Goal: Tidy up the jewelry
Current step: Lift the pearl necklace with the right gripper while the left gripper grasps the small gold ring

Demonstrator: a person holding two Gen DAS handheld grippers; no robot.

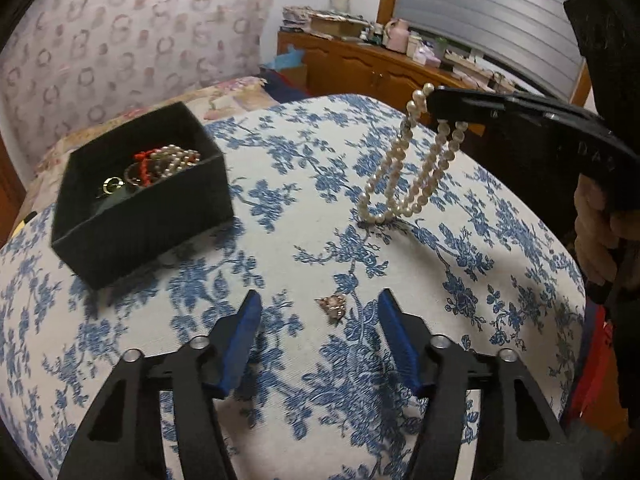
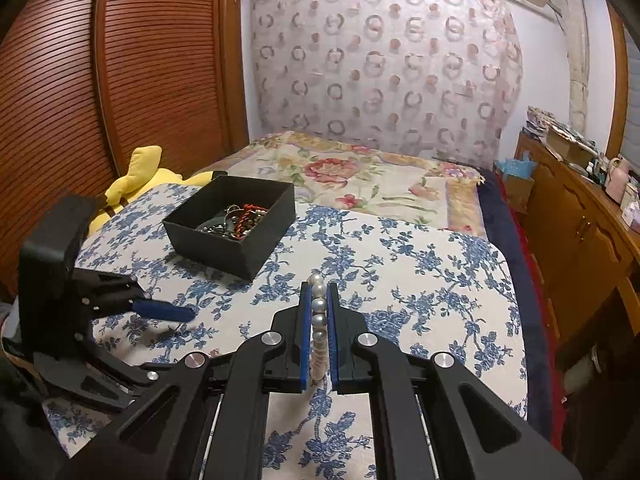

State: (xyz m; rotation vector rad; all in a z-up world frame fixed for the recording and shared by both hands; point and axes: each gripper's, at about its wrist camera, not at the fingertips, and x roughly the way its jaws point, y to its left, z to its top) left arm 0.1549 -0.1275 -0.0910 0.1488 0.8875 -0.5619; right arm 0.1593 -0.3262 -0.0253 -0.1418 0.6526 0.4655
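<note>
My right gripper [image 2: 319, 312] is clamped on a pearl necklace [image 1: 404, 172]: in the right wrist view the blue pads press a row of pearls from both sides, one pearl poking out past the tips. Seen from my left wrist, that gripper reaches in from the right edge, nearly level with its tips tilted slightly down, and the strand hangs from it in two long loops whose lowest pearls just meet the blue-flowered cloth [image 1: 500, 264]. A hand [image 1: 596, 232] wraps the grip at the far right.

My left gripper [image 1: 318, 308] is angled steeply down over the cloth, its jaws parted and gripping nothing. A small pinkish-gold trinket [image 1: 333, 307] lies on the cloth between the two fingertips, touching neither; I cannot tell whether it is a ring or a charm. In the right wrist view this gripper shows at the left, one blue finger [image 2: 162, 312] pointing toward the middle of the cloth.

The black box [image 1: 132, 216] sits on the cloth to my left, holding beads, a red cord and a gold ring.
</note>
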